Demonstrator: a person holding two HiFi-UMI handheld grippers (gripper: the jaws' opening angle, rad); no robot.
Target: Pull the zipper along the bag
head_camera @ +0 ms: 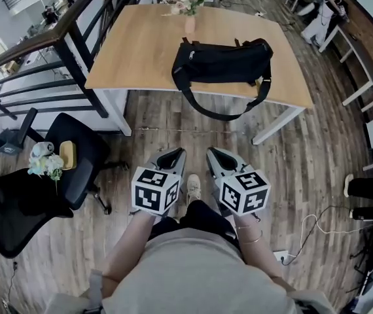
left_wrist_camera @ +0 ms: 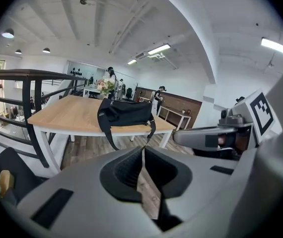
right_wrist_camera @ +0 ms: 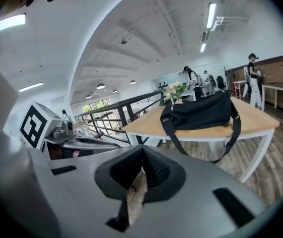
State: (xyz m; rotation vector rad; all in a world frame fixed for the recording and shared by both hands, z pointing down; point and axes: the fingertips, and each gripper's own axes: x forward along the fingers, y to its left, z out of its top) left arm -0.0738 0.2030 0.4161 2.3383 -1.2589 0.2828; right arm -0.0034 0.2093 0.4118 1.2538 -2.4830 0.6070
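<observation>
facing one bag (head_camera: 220, 61), left gripper (head_camera: 171, 154) and right gripper (head_camera: 216, 154) have jaws pressed together.

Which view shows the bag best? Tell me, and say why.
The head view: it looks down on the whole bag, its top and its strap hanging over the table edge. The right gripper view shows it side-on; the left gripper view shows it smaller, also side-on.
</observation>
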